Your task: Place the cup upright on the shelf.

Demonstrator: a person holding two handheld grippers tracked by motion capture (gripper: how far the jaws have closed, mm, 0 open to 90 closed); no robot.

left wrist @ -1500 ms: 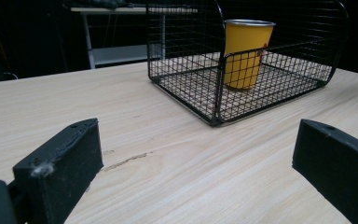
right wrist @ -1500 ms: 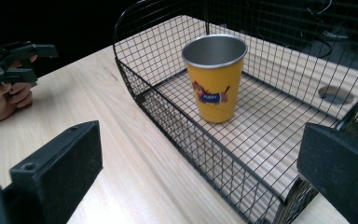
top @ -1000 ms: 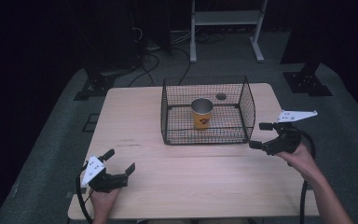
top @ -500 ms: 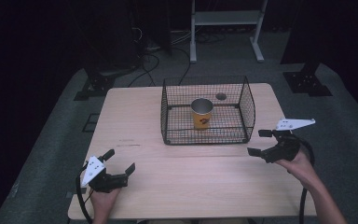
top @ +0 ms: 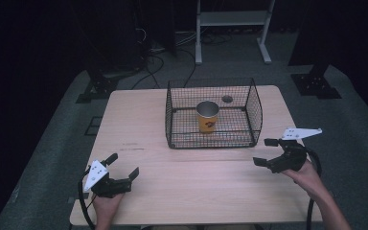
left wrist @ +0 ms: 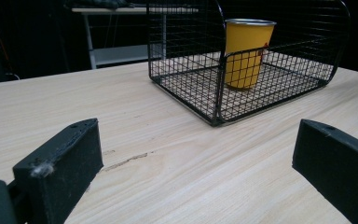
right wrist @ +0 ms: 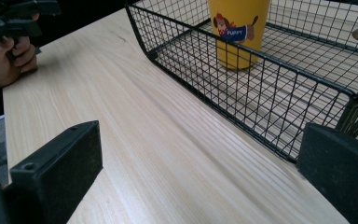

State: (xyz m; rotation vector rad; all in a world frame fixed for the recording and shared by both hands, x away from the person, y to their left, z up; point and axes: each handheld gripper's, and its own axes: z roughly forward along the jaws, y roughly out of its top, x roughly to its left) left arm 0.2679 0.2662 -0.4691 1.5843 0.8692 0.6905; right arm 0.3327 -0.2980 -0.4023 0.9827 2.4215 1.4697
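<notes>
A: Where's the cup (top: pixel 208 117) right now?

B: Upright inside the wire basket (top: pixel 256 114), a little toward the basket's 9 o'clock side in the high view. The basket sits on the desk (top: pixel 139 124) around 12 o'clock from the person. A small round grey thing (top: pixel 227 99) lies at about 1 o'clock from the cup; I can't tell whether it is inside the basket or just behind it.

A: And the grippers?

B: The left gripper (top: pixel 123 172) rests near the desk's 7 o'clock corner, well apart from the basket, fingers (left wrist: pixel 60 168) spread wide with nothing between them. The right gripper (top: pixel 265 152) is at about 4 o'clock, near the basket's front corner, fingers (right wrist: pixel 56 170) also parted and empty.

A: What could go wrong from here?

B: My guess is the basket wall is the main trouble. In the right gripper view the black mesh rim stands between the fingers and the cup (right wrist: pixel 238 29), so a low, straight approach would catch the wire and shove the whole basket across the desk. Going in from above is safer, but the cup looks light and thin-walled: a hard squeeze could dent it, and a glancing touch on the rim could tip it against the mesh.

A: And the left one?

B: Too far off to steady the basket if it slides.
</notes>
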